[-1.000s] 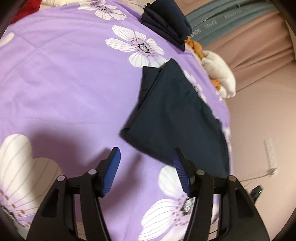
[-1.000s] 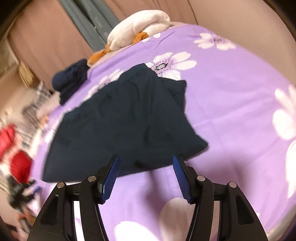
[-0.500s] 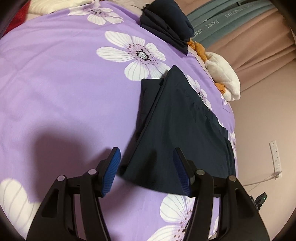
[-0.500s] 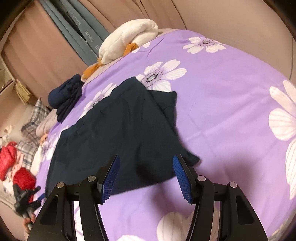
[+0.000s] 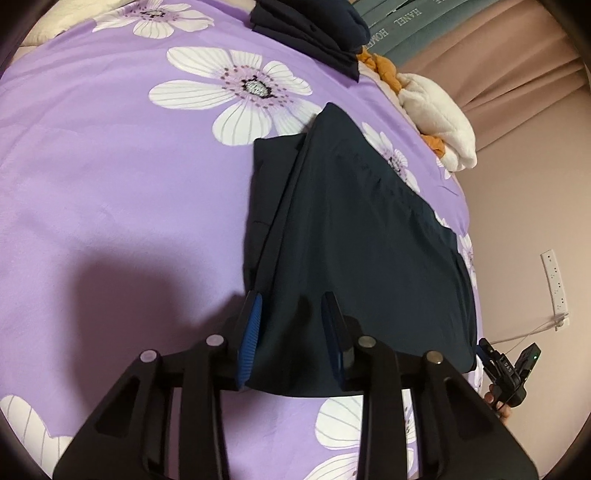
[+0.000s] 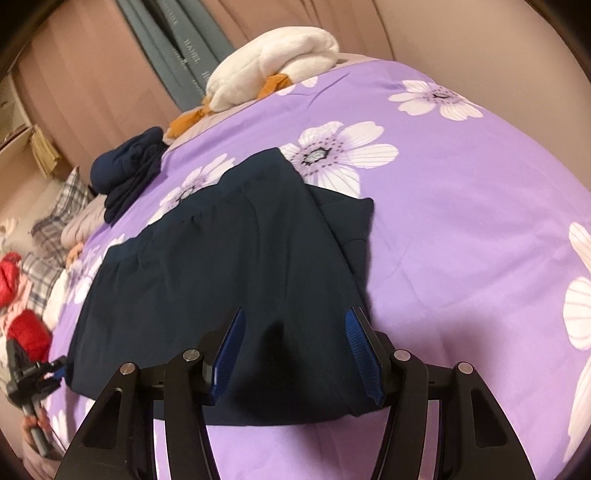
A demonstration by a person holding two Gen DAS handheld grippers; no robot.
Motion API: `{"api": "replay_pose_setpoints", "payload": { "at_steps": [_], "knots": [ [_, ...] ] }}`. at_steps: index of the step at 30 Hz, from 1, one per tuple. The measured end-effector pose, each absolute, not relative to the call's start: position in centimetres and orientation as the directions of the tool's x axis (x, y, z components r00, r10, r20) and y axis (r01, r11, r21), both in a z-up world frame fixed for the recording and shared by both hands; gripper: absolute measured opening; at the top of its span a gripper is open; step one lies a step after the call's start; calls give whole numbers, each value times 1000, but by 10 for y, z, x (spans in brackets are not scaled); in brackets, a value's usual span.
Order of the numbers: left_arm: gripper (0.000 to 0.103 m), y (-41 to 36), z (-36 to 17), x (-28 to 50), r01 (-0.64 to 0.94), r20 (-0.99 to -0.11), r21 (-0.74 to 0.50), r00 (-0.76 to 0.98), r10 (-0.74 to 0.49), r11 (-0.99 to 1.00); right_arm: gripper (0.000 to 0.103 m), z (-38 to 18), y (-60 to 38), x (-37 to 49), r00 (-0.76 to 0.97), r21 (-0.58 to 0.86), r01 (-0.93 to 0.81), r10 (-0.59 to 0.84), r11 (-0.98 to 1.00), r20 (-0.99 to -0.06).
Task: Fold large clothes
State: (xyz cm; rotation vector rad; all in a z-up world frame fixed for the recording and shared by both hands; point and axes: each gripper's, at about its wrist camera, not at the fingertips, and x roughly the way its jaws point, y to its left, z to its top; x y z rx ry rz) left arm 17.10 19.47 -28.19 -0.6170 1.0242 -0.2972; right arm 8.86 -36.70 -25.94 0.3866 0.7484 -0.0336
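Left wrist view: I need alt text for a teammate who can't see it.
The left hand-held gripper straddles the near corner of a dark navy garment lying flat on a purple floral bedspread, its jaws having just been closing with the cloth between them. A folded navy pile and a white plush toy sit at the far edge.

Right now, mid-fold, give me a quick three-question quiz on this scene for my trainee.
1. True or false: the right gripper is clamped on the white plush toy.
2. What lies between that gripper's fingers? A) dark navy garment B) red cloth C) plaid pillow
3. What colour is the floral bedspread under the garment?

Key: 1 false, its jaws stand open over the garment's near edge, far from the toy. 2 A. 3 purple.
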Motion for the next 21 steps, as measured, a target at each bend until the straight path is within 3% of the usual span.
{"api": "replay_pose_setpoints", "payload": {
  "at_steps": [6,8,11,21],
  "knots": [
    [14,197,-289,165,-74,-728,-601,463,-506,796,14,-264,-362,96,705,261,159,76,952,-705],
    [15,197,-292,162,-94,-741,-595,449,-500,798,4,-267,-359,98,691,243,149,74,958,-719],
    [14,198,-292,155,-102,-741,-598,449,-499,795,2,-272,-354,101,663,187,153,39,970,-748],
    [15,199,-295,132,-108,-744,-599,441,-502,794,2,-275,-370,85,640,195,176,38,965,-767]
  ]
}}
